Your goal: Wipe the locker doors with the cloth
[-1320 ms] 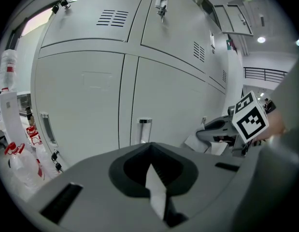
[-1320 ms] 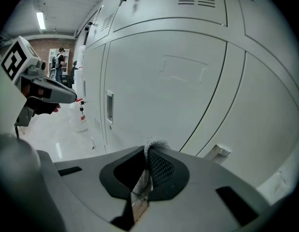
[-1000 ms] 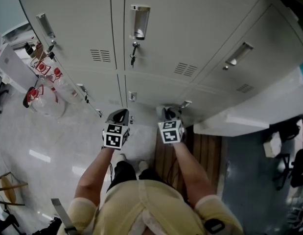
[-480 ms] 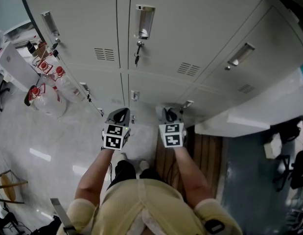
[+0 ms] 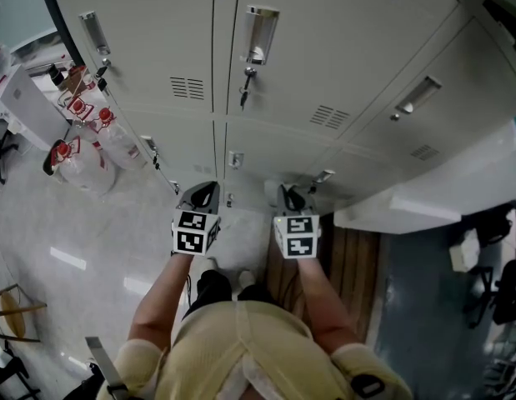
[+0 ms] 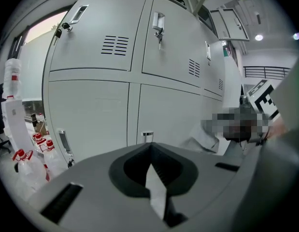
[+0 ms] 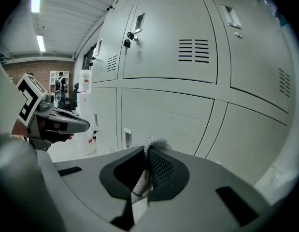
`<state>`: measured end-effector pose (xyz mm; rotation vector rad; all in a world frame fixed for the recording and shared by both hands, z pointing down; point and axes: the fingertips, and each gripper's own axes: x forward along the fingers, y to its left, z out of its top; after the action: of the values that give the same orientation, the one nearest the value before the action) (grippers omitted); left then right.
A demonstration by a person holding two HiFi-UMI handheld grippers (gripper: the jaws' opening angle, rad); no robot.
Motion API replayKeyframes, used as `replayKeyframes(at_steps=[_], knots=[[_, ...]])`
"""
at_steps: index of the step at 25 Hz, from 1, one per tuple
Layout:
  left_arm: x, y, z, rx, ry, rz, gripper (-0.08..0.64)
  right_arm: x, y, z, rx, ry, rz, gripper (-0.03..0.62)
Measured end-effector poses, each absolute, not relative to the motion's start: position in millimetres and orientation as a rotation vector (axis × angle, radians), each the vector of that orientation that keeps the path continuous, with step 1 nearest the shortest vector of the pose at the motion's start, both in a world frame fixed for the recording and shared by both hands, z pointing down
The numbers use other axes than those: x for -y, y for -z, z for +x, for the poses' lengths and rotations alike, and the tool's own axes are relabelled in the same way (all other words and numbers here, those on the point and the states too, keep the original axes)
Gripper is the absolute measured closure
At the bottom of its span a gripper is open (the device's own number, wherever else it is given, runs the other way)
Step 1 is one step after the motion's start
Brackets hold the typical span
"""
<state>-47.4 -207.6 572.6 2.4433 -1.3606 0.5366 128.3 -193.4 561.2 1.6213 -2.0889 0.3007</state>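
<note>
Pale grey locker doors (image 5: pixel 324 65) fill the upper head view, and both gripper views face them (image 6: pixel 91 115) (image 7: pixel 168 115). My right gripper (image 5: pixel 288 195) is held low in front of the bottom row, shut on a grey mesh cloth (image 7: pixel 151 164) that bunches up between its jaws (image 7: pixel 148 151). Beside it, my left gripper (image 5: pixel 206 192) is shut with nothing in it (image 6: pixel 150 153). Both point at the lower doors and stand a short way off them.
Keys hang from the lock (image 5: pixel 245 90) of an upper door. Large water bottles with red caps (image 5: pixel 91 148) stand on the floor at the left. A white ledge (image 5: pixel 424 202) juts out at the right, above a wooden floor strip (image 5: pixel 349 265).
The head view has shifted a little, so the lockers sit lower and further right in frame. Both grippers stay side by side and have barely moved.
</note>
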Motion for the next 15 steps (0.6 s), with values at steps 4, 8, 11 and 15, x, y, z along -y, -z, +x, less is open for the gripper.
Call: replayKeyframes(at_steps=[4, 8, 11, 15], knots=[[203.8, -568.8, -50.9, 1.36, -0.517, 2.433, 0.558, 191.0, -551.4, 125.7, 2.119, -0.31, 1.649, 0.588], [199.7, -566.0, -51.6, 1.364, -0.5, 2.421, 0.558, 187.1, -546.5, 129.8, 2.136, -0.296, 1.665, 0.588], [196.7, -562.8, -50.8, 1.355, -0.487, 2.42, 0.558, 182.2, -542.7, 128.3, 2.154, -0.309, 1.672, 0.588], [194.6, -554.7, -49.0, 1.351, -0.492, 2.442, 0.558, 178.6, -541.2, 126.6, 2.173, -0.325, 1.673, 0.588]])
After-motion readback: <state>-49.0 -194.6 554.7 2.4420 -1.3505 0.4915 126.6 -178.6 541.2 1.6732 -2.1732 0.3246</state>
